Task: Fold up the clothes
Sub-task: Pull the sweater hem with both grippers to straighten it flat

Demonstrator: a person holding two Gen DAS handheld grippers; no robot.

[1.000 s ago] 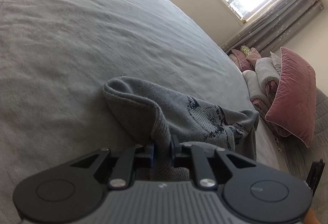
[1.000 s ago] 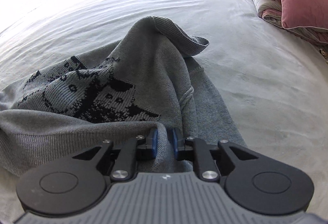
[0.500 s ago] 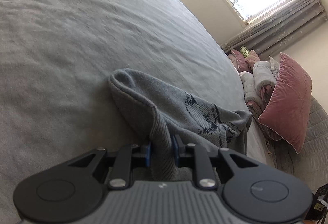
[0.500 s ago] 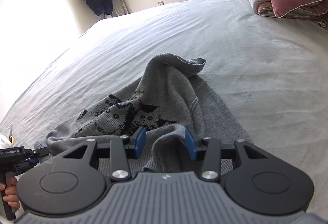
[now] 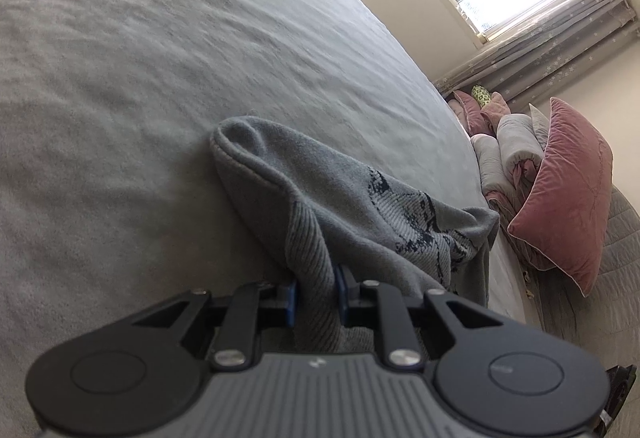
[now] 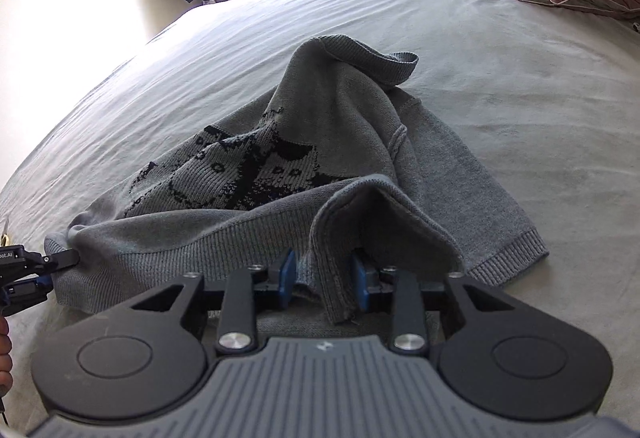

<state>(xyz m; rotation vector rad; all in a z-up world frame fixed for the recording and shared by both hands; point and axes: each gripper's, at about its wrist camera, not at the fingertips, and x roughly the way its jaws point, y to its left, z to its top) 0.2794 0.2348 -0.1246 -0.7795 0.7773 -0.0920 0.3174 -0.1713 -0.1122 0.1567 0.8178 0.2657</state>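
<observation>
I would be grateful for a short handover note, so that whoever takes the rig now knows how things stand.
Left tool: shut on the ribbed hem of the grey knitted sweater with the dark pattern.
Right tool: open, its blue pads either side of a raised fold of the hem, not pinching it.
The sweater lies crumpled on the grey bedsheet, pattern side up, one cuffed sleeve flopped over at the far end.
Done: no fold is visible.
Left: grip the hem again with the right tool, spread the sweater flat, then fold it.
</observation>
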